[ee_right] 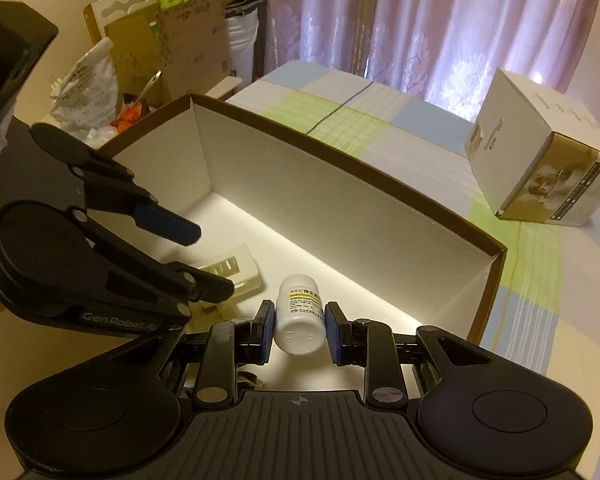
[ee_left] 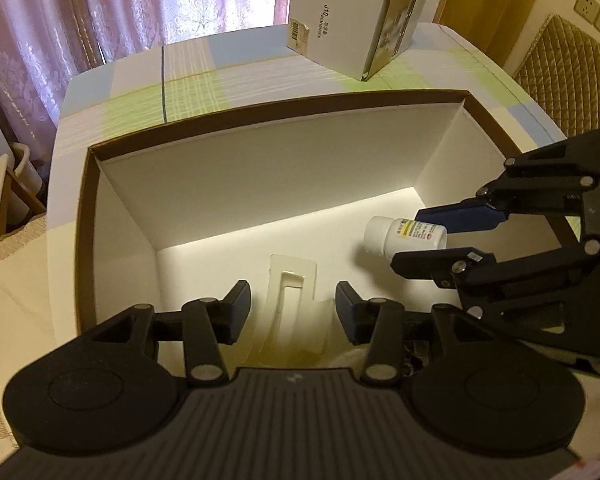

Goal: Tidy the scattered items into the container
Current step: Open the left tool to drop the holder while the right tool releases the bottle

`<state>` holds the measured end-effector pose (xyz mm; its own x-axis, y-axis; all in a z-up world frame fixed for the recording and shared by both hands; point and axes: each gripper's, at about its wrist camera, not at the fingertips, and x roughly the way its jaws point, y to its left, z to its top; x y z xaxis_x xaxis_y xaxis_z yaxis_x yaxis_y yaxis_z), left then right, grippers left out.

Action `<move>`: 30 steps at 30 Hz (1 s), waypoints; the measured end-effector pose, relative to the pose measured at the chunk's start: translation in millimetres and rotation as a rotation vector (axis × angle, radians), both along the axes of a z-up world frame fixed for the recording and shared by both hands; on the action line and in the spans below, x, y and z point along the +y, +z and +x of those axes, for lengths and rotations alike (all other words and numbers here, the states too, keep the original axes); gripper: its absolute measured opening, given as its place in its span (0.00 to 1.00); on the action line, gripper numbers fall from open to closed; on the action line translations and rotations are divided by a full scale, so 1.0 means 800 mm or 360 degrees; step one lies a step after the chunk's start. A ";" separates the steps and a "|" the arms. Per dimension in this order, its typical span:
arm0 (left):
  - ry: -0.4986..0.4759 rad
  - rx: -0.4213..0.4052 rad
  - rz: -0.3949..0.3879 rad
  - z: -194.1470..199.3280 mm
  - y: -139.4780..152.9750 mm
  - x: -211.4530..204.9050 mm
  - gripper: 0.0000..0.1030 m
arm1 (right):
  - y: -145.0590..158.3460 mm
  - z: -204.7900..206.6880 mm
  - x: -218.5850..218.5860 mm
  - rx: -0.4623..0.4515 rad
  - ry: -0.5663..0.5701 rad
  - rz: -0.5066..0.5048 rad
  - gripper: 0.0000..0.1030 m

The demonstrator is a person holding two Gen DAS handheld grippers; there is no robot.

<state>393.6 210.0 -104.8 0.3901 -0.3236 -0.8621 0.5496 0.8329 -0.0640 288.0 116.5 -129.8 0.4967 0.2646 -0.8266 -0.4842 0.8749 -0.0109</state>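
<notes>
1. A shallow cardboard box (ee_left: 82,184), white inside with a brown rim, is seen standing open on a checked tablecloth (ee_left: 188,68) of pale blue, green and cream.
2. The right gripper (ee_right: 300,330) is held inside the box at its right-hand end; its two blue pads (ee_right: 334,330) are closed against the sides of a white pill bottle (ee_right: 300,320).
3. The bottle is gripped on its side, its flat base turned toward the right wrist camera and its cap pointing away; a label with a yellow band is wrapped round it. Whether the bottle touches the box floor cannot be told with certainty from either view.
4. In the left wrist view the same bottle (ee_left: 404,236) is seen between the right gripper's fingers (ee_left: 456,220), near the right wall of the box.
5. The left gripper (ee_left: 292,312) is held wide open over the near part of the box, and nothing is held in it.
6. A cream plastic tray-like piece (ee_left: 288,292) with a rectangular recess is seen lying flat on the box floor, under the gap between the left gripper's fingers; its exact kind is not clear.
7. A white product carton (ee_left: 352,16) with a barcode sticker stands on the tablecloth beyond the box, well apart from it.
8. Lilac lace curtains (ee_left: 112,8) hang behind the table.
</notes>
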 end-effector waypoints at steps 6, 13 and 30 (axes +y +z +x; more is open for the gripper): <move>0.0006 -0.0002 0.0024 -0.005 0.003 0.003 0.40 | -0.004 0.005 0.001 0.0008 -0.0001 -0.0011 0.23; -0.0017 -0.0004 0.0051 -0.019 0.006 0.001 0.41 | 0.003 0.003 -0.001 -0.0035 0.0013 0.0045 0.25; 0.0045 -0.0070 0.0031 -0.074 0.045 0.012 0.74 | 0.071 -0.079 -0.023 -0.0156 0.0109 0.0167 0.94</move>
